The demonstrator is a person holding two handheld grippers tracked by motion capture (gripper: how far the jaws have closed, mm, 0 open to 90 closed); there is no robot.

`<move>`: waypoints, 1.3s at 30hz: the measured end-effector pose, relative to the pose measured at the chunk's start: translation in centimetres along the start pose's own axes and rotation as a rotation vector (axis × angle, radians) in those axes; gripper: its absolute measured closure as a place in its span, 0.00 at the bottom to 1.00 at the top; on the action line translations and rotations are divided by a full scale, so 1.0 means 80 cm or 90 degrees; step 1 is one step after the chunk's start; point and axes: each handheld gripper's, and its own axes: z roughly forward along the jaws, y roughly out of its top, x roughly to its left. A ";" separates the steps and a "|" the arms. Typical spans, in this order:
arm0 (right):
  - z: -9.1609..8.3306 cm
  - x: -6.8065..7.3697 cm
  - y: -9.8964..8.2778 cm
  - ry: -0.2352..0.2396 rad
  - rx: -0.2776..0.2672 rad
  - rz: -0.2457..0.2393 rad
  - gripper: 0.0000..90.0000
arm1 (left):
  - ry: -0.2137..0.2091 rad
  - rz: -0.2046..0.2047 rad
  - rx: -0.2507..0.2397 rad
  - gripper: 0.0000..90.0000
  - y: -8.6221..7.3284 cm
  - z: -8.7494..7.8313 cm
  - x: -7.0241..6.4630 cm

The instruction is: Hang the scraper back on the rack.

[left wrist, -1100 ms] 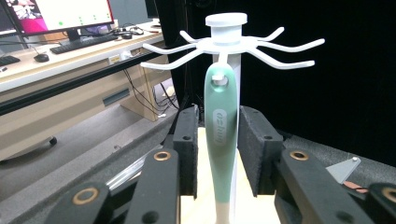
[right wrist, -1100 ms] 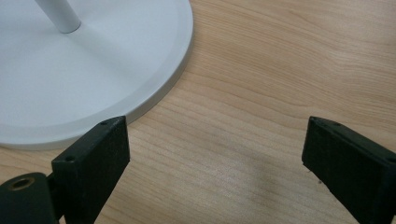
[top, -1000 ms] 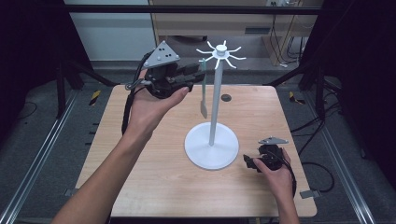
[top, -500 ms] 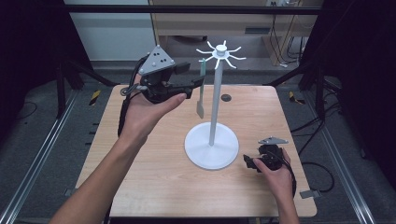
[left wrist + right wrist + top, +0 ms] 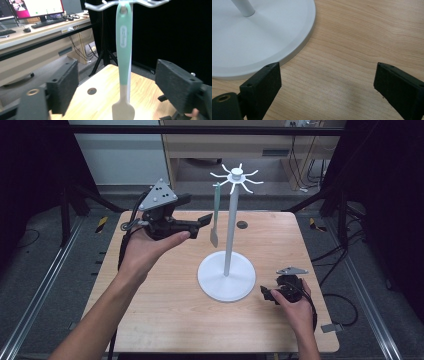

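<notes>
The spatula (image 5: pixel 124 62) hangs from a hook of the white stand (image 5: pixel 226 282), free between the left gripper (image 5: pixel 204 221) jaws, which have just been opening wide, so the release looks done and the next move is backing away without nudging it, while the right gripper (image 5: pixel 270 294) rests wide apart and empty on the table (image 5: pixel 150 320).

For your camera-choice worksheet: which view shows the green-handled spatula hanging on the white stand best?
The left gripper view: the spatula hangs close up between the open jaws, its handle hole on a hook and its pale blade clear. The high view shows it small and thin beside the stand's pole. The right gripper view looks at the stand's base and the table.
</notes>
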 end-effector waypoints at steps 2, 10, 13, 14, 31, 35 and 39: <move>0.000 0.000 0.000 -0.001 0.001 0.000 0.09 | 0.001 -0.002 0.004 0.16 -0.005 -0.002 0.000; 0.000 0.000 0.000 0.001 0.002 0.000 0.09 | 0.004 0.001 0.014 0.10 -0.030 -0.016 -0.002; 0.000 0.001 0.000 0.004 0.003 0.003 0.09 | 0.004 0.003 0.019 0.09 -0.040 -0.022 -0.002; 0.000 0.001 0.000 0.003 0.003 0.001 0.09 | 0.004 0.004 0.020 0.09 -0.044 -0.024 -0.002; 0.000 0.000 -0.001 -0.003 0.005 0.001 0.09 | 0.004 0.018 0.074 0.09 -0.121 -0.036 -0.015; 0.000 0.000 -0.001 -0.004 0.006 -0.001 0.09 | 0.010 0.017 0.088 0.09 -0.140 -0.036 -0.015; 0.000 0.000 -0.001 -0.003 0.007 0.003 0.09 | 0.017 0.020 0.103 0.09 -0.159 -0.036 -0.013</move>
